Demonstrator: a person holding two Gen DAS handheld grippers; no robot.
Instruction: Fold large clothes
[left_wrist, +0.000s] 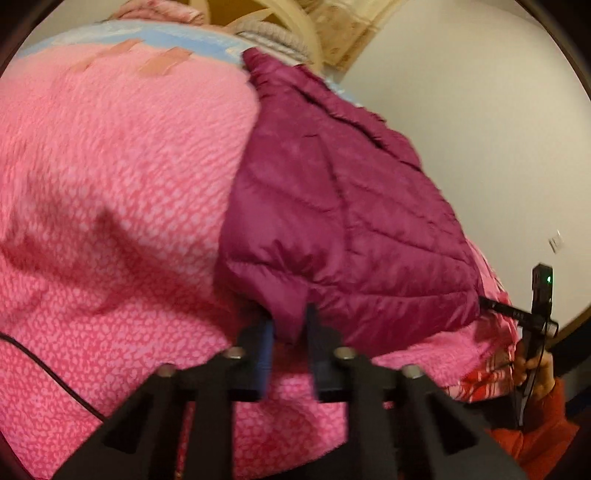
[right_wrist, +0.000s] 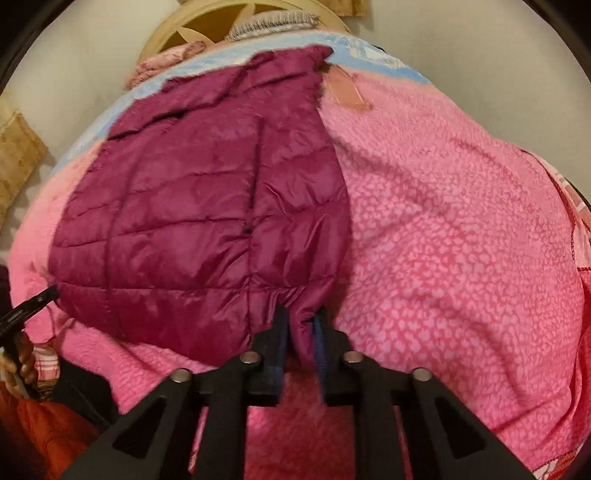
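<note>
Maroon quilted jacket lies spread flat on a bed covered by a pink textured blanket, with a pale blue strip of bedding showing along the far edge. Its near hem faces both cameras, and each tool bites into that hem. In the left wrist view, the left tool has its 2 fingers drawn close together, pinching a fold of the jacket's lower corner that bunches up between them. In the right wrist view, the right tool is likewise pressed together on a gathered pleat of maroon fabric at the hem's other corner, the cloth squeezed into a narrow ridge between the dark pads. The jacket's stitched panels run away from the hem toward the far side of the bed, where the collar end reaches the blue strip. At the right edge of the left view a hand in an orange sleeve grips the other tool's handle; the same orange sleeve shows at the lower left of the right view. Beyond the bed stand a pale wall and a curved cream headboard.
</note>
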